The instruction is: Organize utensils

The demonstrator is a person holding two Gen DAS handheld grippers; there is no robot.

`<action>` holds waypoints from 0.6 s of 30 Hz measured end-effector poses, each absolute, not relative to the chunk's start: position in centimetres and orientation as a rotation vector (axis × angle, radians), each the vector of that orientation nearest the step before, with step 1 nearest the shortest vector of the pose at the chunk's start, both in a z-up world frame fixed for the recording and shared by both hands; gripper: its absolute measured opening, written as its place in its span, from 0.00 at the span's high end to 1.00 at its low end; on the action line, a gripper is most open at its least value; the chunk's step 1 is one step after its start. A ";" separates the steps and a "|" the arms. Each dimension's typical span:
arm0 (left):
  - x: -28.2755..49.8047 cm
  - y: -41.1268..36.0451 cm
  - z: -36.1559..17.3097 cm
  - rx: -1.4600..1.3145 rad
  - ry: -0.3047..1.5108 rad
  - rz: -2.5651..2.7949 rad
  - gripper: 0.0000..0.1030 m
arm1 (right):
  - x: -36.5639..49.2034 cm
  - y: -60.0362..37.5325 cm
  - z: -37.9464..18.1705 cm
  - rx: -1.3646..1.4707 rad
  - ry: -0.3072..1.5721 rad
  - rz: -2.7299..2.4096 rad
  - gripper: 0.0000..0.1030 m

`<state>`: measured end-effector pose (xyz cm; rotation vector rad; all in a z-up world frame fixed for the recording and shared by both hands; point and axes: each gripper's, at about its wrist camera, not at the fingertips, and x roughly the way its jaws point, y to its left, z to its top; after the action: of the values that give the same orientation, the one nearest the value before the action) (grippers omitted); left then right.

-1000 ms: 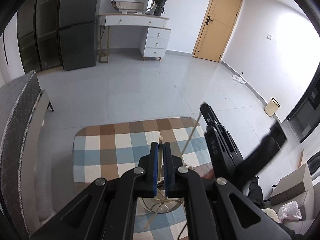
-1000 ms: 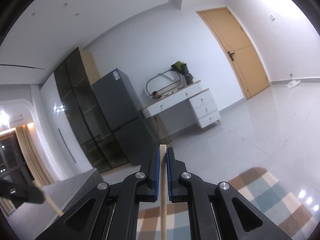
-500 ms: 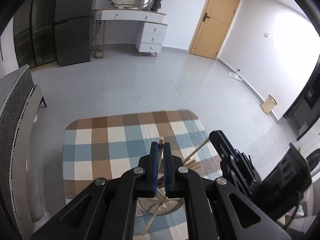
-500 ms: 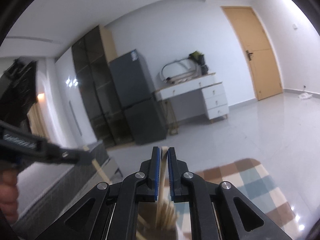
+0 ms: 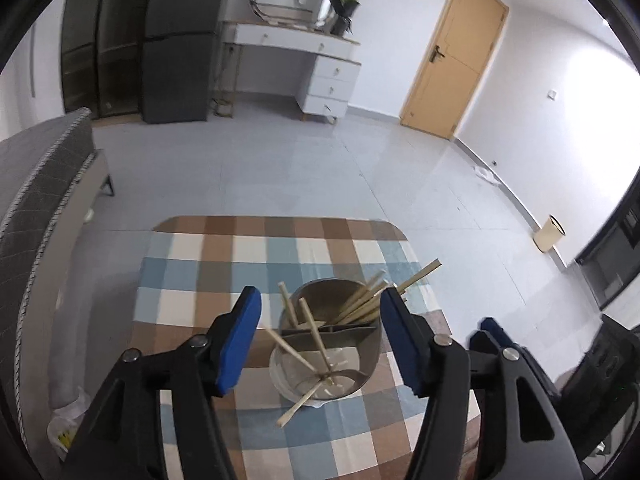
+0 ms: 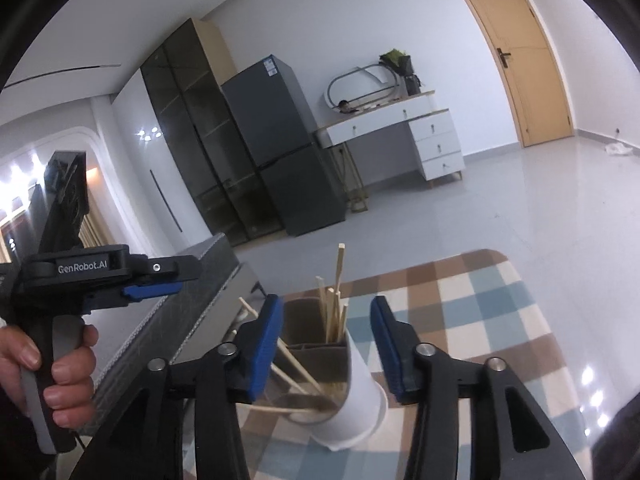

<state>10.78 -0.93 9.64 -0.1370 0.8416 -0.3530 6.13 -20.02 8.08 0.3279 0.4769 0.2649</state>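
Left gripper (image 5: 320,336) and right gripper (image 6: 326,346), both spread wide and holding nothing, frame a divided holder (image 5: 326,338) of wooden chopsticks (image 5: 362,304) at lower centre of each wrist view. The holder stands on the checked tabletop (image 5: 200,276). One bundle leans in its far compartment; loose sticks cross in the near one.
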 end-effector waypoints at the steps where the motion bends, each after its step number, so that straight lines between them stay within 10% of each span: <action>1: 10.0 -0.7 10.1 -0.139 0.822 -0.335 0.37 | 5.7 -20.0 8.4 0.322 0.471 0.263 0.48; 11: 3.6 1.2 12.2 -0.147 0.627 -0.182 0.20 | 0.9 -18.8 13.2 0.229 0.350 0.292 0.06; 18: 1.1 1.6 12.1 -0.140 0.531 -0.141 0.09 | -1.7 -17.4 14.2 0.178 0.271 0.286 0.00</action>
<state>1.07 1.57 12.07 -0.1404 0.5314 -0.1407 -1.68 -17.39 14.23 0.1775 0.2712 0.2859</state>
